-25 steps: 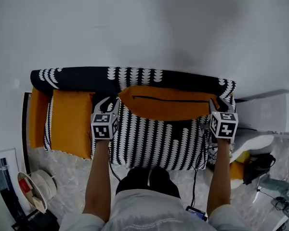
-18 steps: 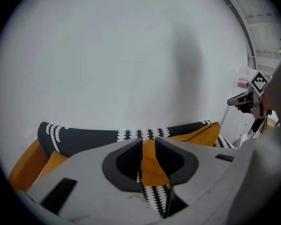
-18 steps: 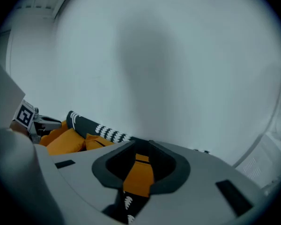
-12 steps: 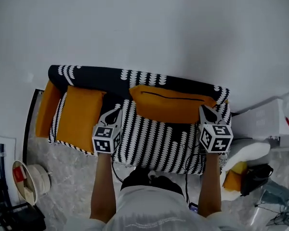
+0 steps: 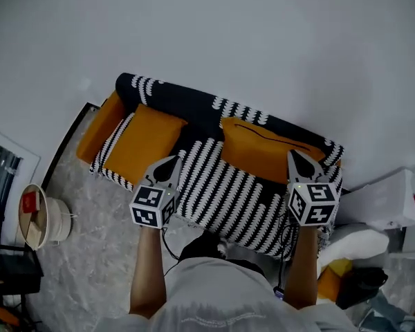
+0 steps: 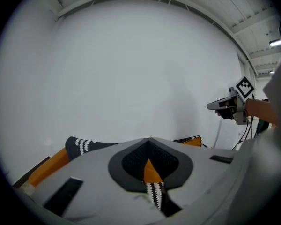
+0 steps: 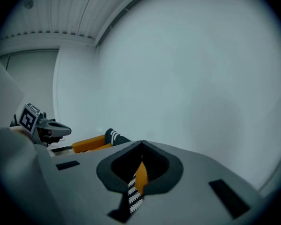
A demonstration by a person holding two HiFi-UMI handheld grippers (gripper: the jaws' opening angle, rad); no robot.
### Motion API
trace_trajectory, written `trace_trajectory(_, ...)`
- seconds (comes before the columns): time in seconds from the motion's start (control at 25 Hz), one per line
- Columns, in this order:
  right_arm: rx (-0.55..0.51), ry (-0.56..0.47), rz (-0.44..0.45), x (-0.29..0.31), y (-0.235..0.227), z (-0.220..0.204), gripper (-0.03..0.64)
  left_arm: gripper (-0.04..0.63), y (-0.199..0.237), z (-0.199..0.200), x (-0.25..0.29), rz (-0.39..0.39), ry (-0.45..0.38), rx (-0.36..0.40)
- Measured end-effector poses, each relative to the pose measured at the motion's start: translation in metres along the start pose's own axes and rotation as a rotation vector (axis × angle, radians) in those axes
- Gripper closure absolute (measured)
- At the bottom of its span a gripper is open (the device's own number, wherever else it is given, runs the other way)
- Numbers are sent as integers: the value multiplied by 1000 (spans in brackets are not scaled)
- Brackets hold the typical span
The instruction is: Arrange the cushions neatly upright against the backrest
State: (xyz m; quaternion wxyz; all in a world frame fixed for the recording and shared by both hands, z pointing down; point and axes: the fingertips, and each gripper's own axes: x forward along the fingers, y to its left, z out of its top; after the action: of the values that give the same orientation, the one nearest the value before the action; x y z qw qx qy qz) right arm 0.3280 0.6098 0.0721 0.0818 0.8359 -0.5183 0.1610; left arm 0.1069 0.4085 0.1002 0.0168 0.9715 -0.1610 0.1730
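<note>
Two cushions: both orange, on the black-and-white patterned sofa [image 5: 221,192].
Long zippered cushion [image 5: 270,151]: stands against the backrest [image 5: 194,108] at the sofa's right end, zipper near its top edge.
Smaller cushion [image 5: 144,142]: at the left end of the seat, just beside the orange armrest [image 5: 100,124]; leaning or flat, I cannot tell.
My left gripper [image 5: 170,163]: jaws just closed together, nothing between them, above the seat's front edge, apart from both cushions.
My right gripper [image 5: 293,158]: jaws pressed together, empty, in front of the long cushion's right end.
</note>
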Motion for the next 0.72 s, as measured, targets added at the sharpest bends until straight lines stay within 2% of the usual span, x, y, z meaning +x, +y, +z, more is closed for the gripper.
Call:
trace_trajectory(0.24,1,-63,218,-9,68,22,612,594,16,4,-81,133,-25,-4)
trace_trajectory(0.36,-49,-52,289,-4,103,25,612,594,31,-1,-112,191,-27,-9)
trace_trajectory(0.52,-118,-47,414,5,155,26,612,594,54,-19,-150,278,-11,-51)
trace_trajectory(0.72,-227,-24,506,24,216,24,612,594,86,-46,-190,376,12,-108)
